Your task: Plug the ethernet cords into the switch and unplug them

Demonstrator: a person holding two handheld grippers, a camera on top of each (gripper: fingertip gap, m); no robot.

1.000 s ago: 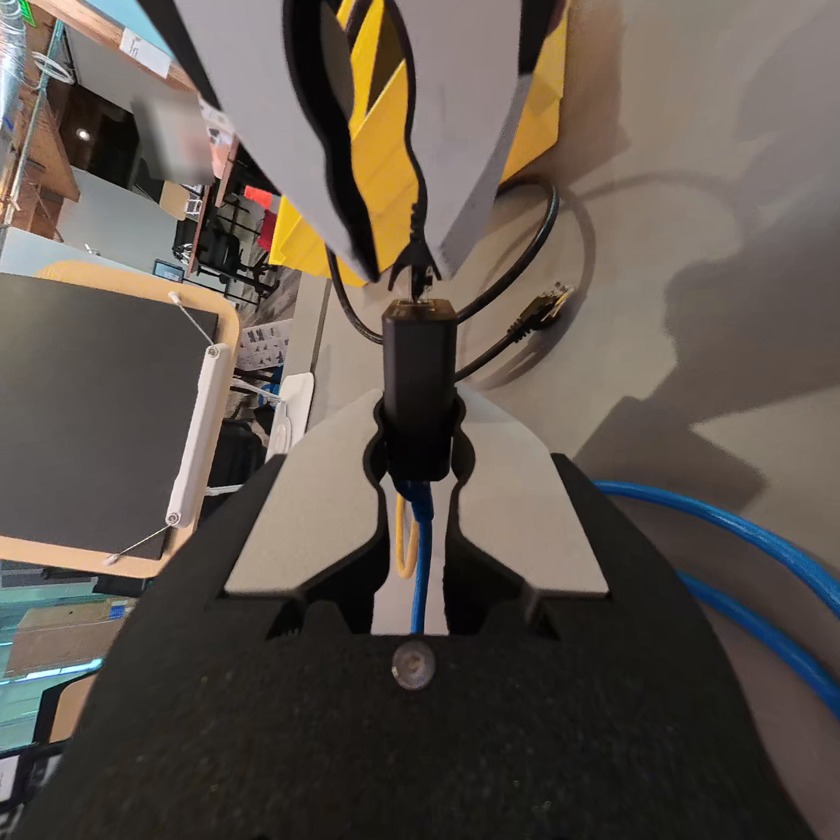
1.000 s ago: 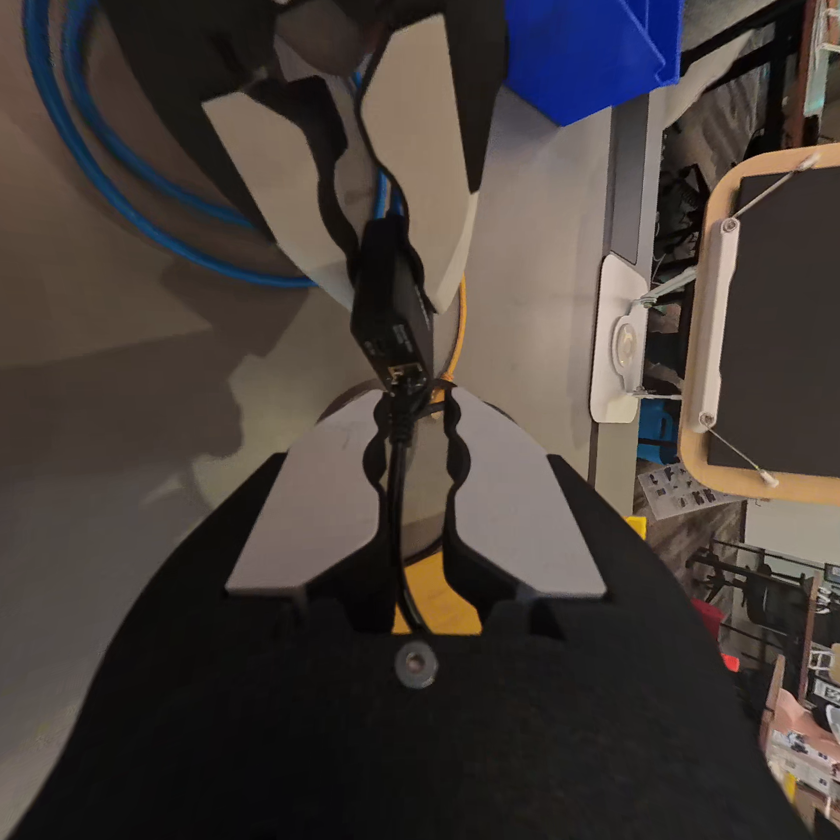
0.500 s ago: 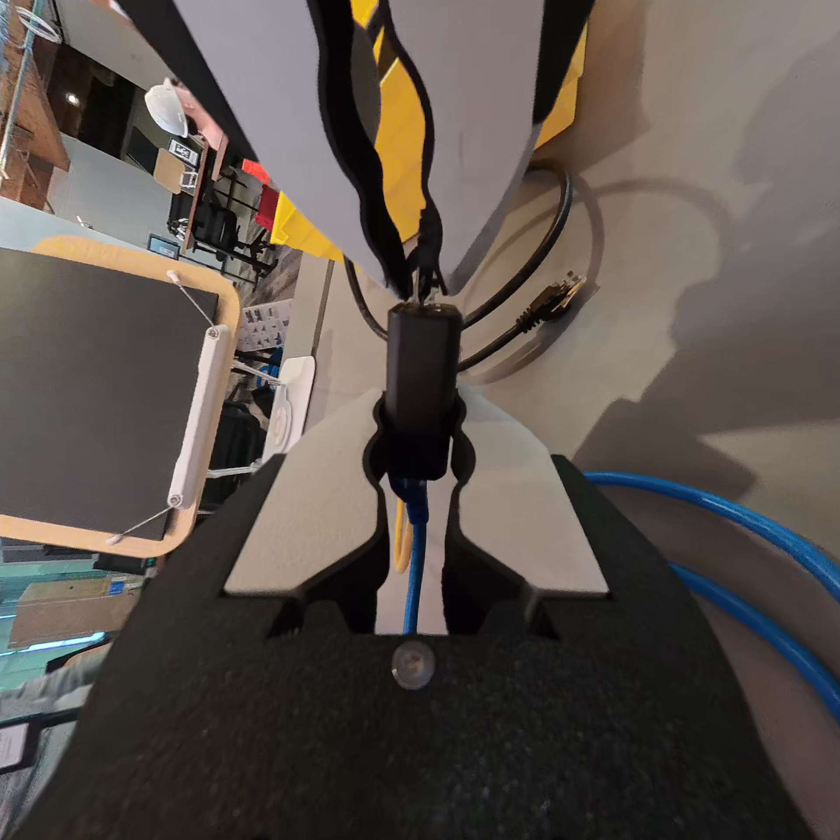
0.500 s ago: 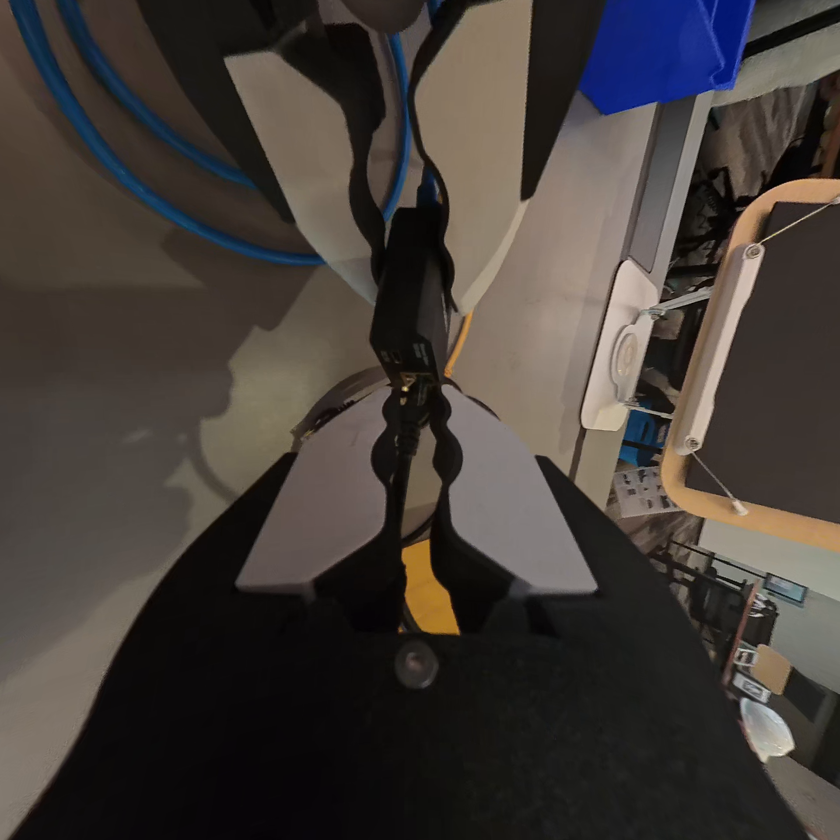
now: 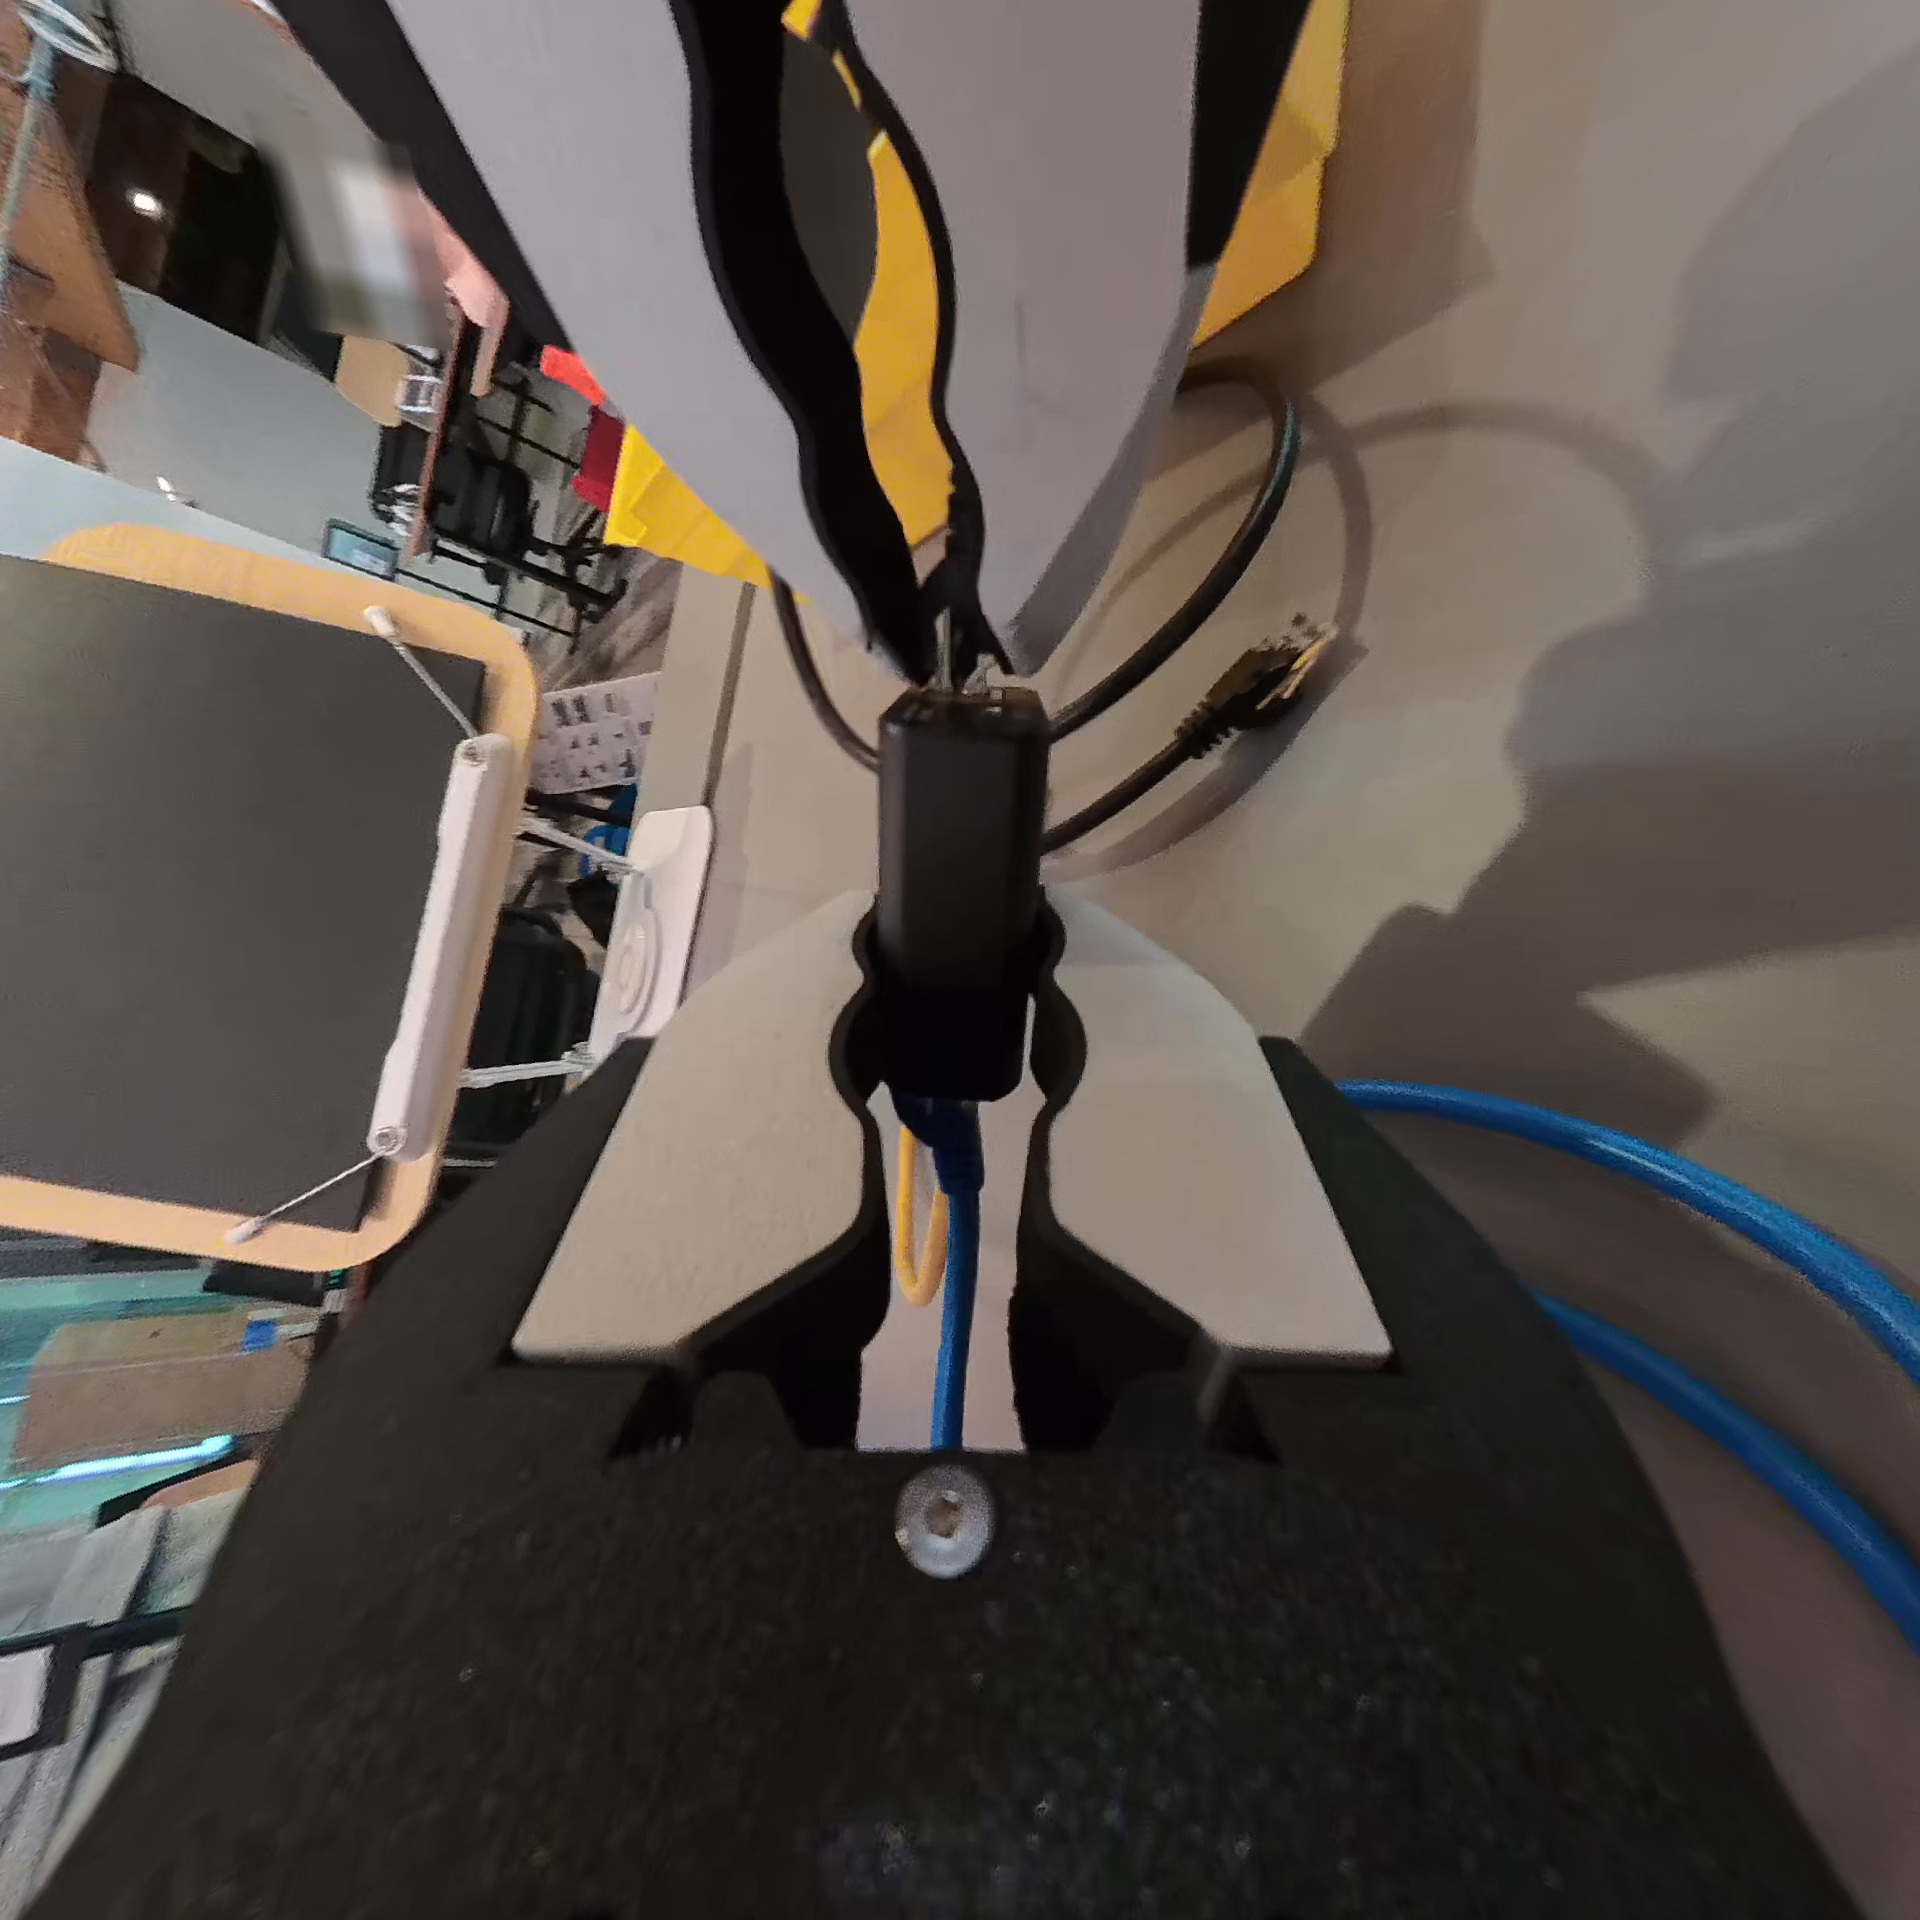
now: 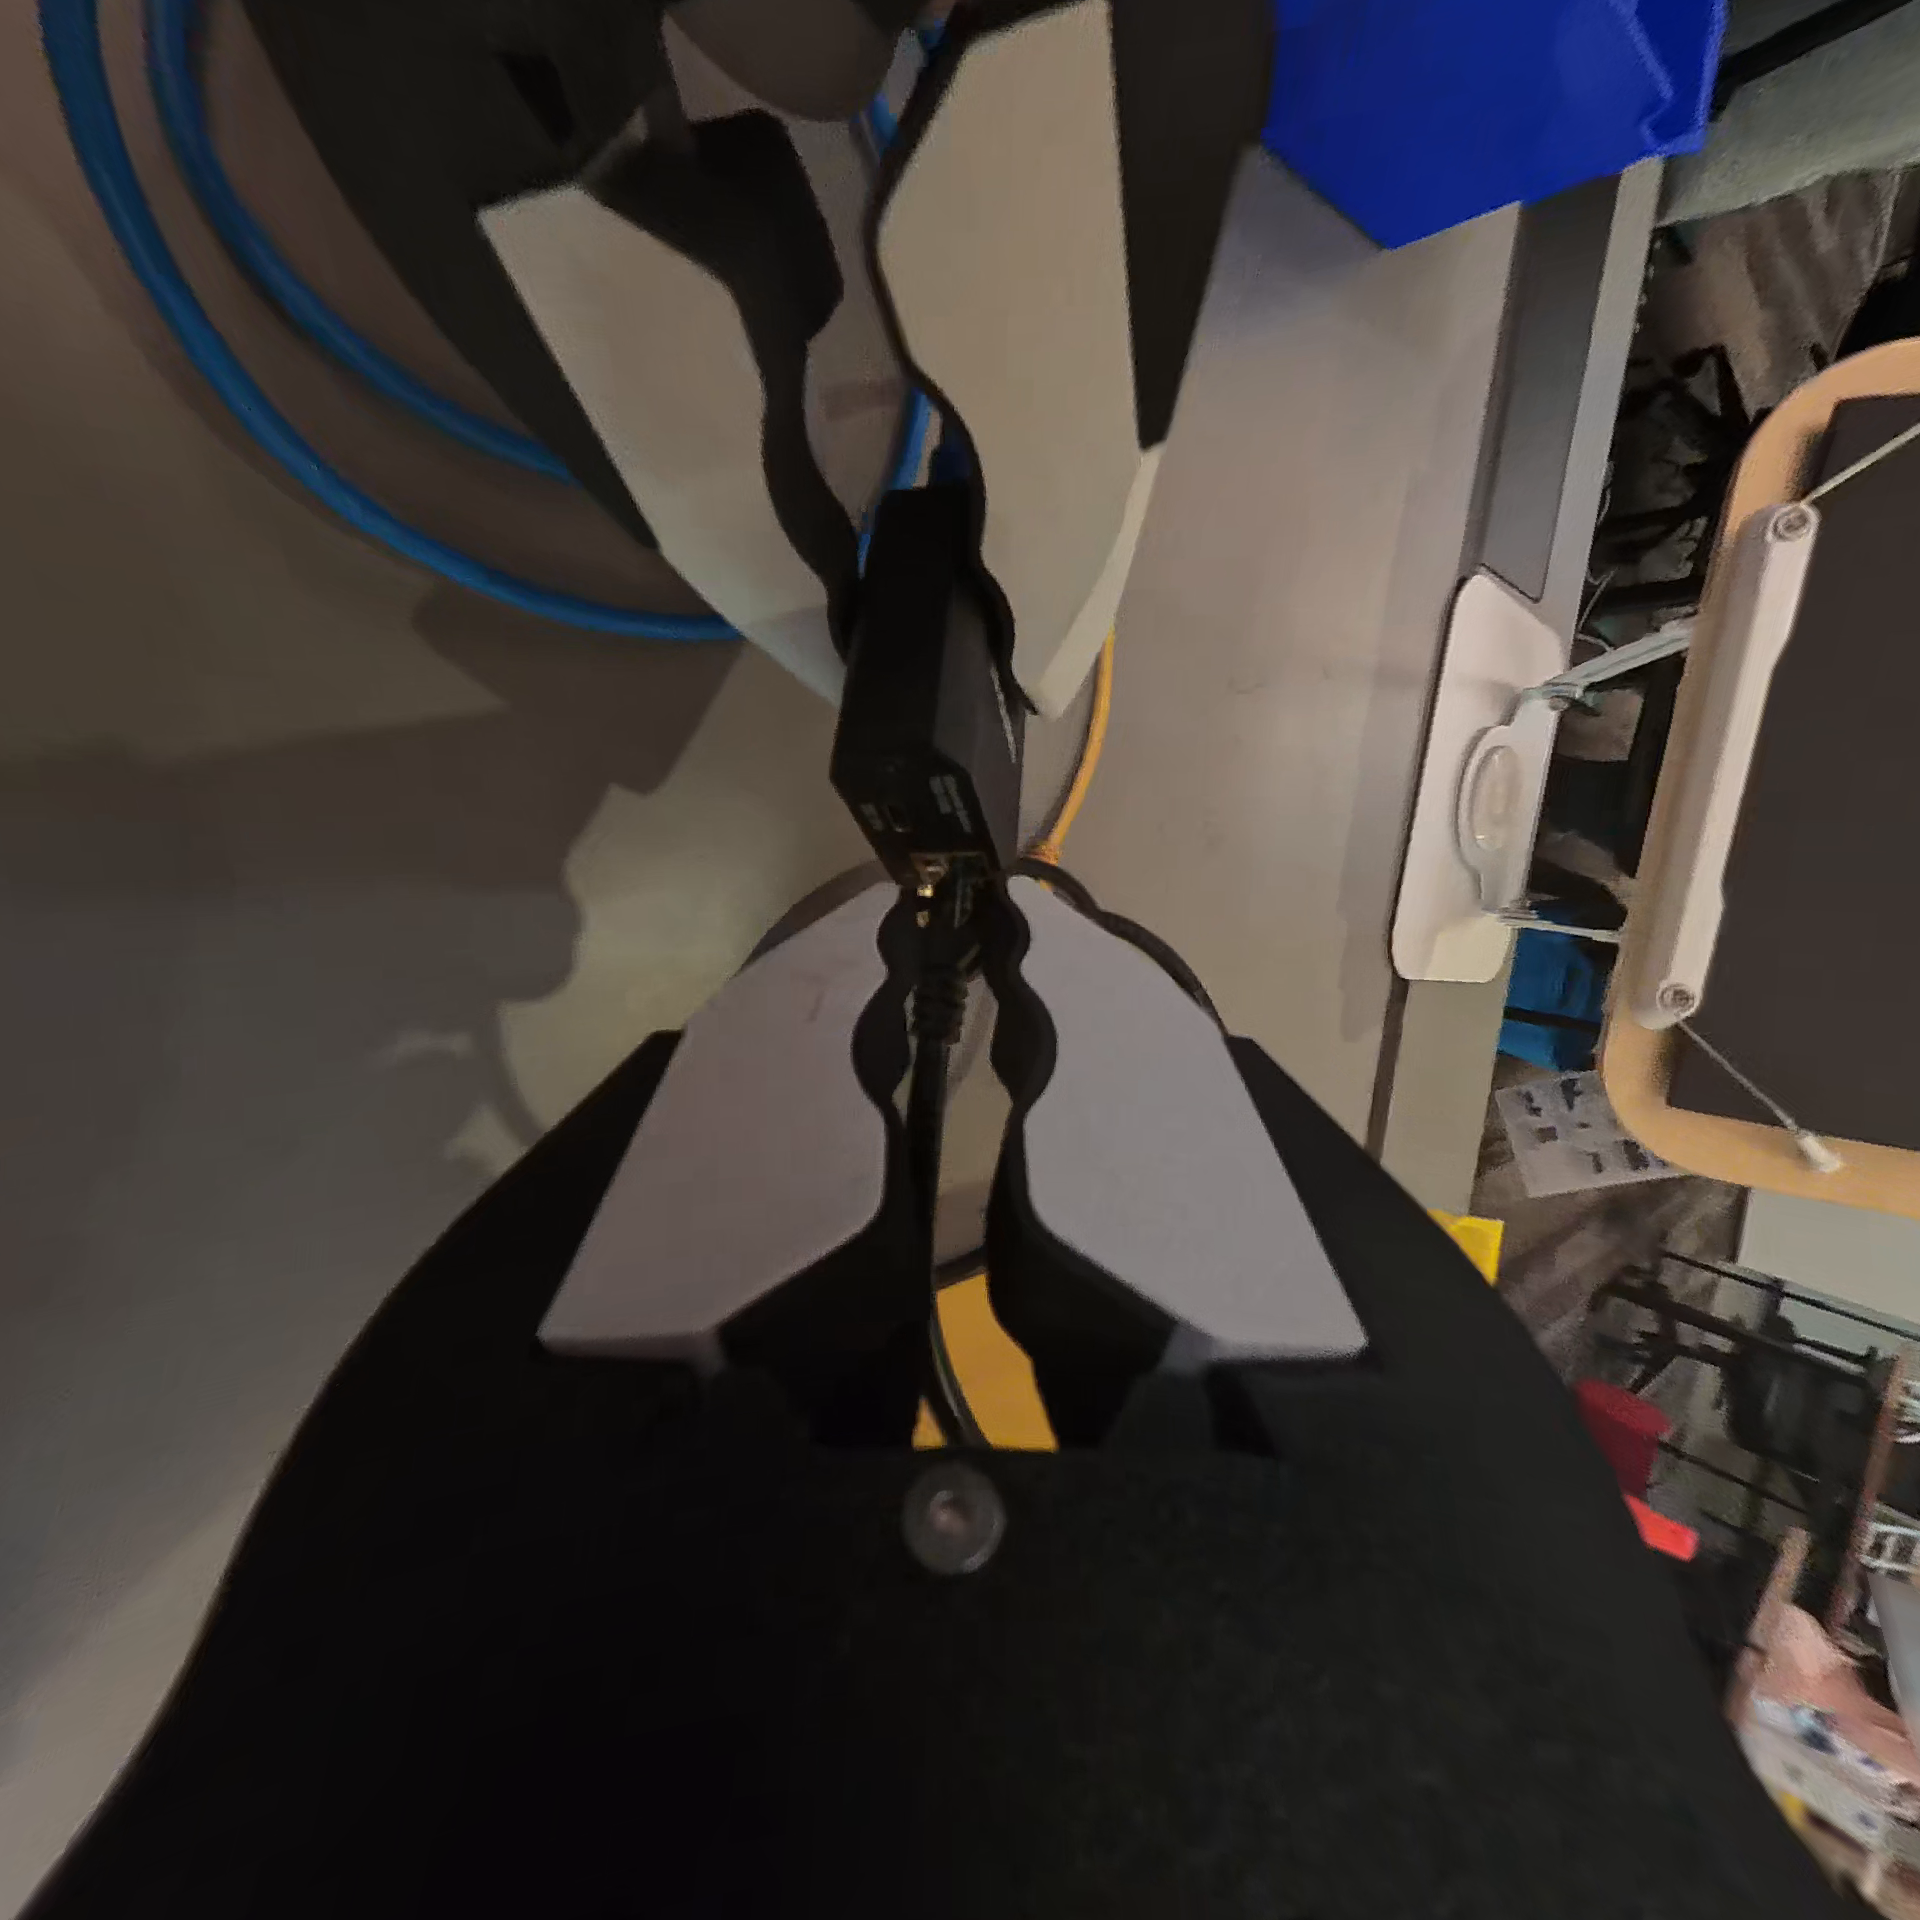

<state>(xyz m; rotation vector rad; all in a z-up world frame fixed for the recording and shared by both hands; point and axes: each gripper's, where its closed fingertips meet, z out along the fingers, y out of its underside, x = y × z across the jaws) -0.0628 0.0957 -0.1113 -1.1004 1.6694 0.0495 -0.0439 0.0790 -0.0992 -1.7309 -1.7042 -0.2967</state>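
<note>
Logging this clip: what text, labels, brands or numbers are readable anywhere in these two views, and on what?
Nothing is legible.
Black switch: small pale markings on its port end, too blurred to read.
Printed sheet on the floor: small figures, too small to read.
White plate: a round emblem, no readable words.

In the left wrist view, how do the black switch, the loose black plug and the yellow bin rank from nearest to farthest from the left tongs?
1. Black switch, clamped in the left tongs.
2. Loose black plug, on the table, ahead right.
3. Yellow bin, top, behind the right tongs.
</note>
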